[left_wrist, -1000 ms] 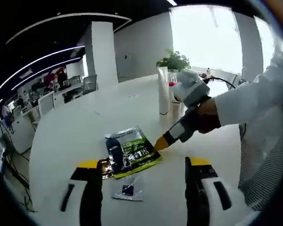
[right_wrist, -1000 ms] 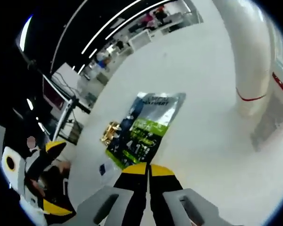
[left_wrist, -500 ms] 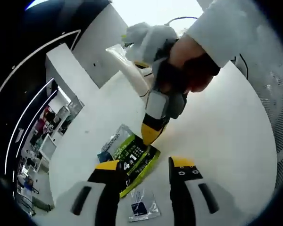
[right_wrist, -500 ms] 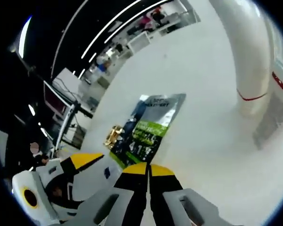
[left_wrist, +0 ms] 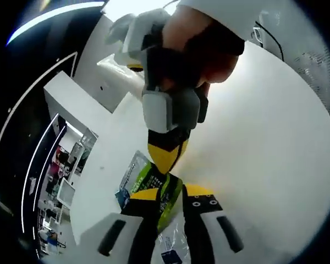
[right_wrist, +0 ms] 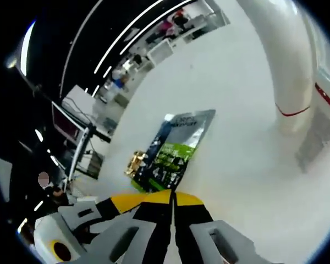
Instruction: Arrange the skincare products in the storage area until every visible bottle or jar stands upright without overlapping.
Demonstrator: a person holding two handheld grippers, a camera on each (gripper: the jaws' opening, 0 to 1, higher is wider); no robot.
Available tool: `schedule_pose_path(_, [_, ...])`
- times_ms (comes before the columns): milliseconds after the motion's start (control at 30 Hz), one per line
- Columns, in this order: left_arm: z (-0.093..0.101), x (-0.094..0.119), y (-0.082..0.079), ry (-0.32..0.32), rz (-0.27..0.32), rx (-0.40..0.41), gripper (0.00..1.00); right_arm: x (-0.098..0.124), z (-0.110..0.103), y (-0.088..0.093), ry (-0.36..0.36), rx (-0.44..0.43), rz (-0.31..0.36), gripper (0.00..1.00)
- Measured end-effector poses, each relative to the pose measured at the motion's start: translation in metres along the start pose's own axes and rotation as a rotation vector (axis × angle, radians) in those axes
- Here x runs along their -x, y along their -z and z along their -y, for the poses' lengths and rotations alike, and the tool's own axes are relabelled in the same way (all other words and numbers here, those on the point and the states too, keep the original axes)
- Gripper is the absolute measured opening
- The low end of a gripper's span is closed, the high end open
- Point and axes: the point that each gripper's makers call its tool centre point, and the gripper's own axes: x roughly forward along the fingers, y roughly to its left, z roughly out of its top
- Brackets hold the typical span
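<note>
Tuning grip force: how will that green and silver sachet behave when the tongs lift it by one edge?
The sachet lies flat on the white table, so it's probably thin, light and floppy, likely to droop from the right tongs. Its glossy foil may slip; the left tongs could support it.

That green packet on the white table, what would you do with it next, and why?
Probably close the left gripper on the green packet's near edge. The packet lies flat on the table, the right gripper is shut at that edge, and the left jaws are open around it, so a second hold seems the likely step before lifting.
</note>
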Motion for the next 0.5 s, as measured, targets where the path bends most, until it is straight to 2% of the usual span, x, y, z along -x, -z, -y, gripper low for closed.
schedule_pose_path(100, [0.0049, -0.0023, -0.0006, 0.012, 0.003, -0.052, 0.08, -0.0001, 0.0000, -0.0005, -0.002, -0.013, 0.004, 0.00])
schedule_pose_path(167, [0.0038, -0.0021, -0.0025, -0.001, 0.010, -0.080, 0.07, 0.0001, 0.0000, -0.0017, -0.003, -0.014, 0.006, 0.00])
schedule_pose_path(500, [-0.0046, 0.0044, -0.0074, -0.016, 0.023, -0.046, 0.03, 0.0033, 0.0007, -0.0019, -0.012, -0.026, 0.013, 0.00])
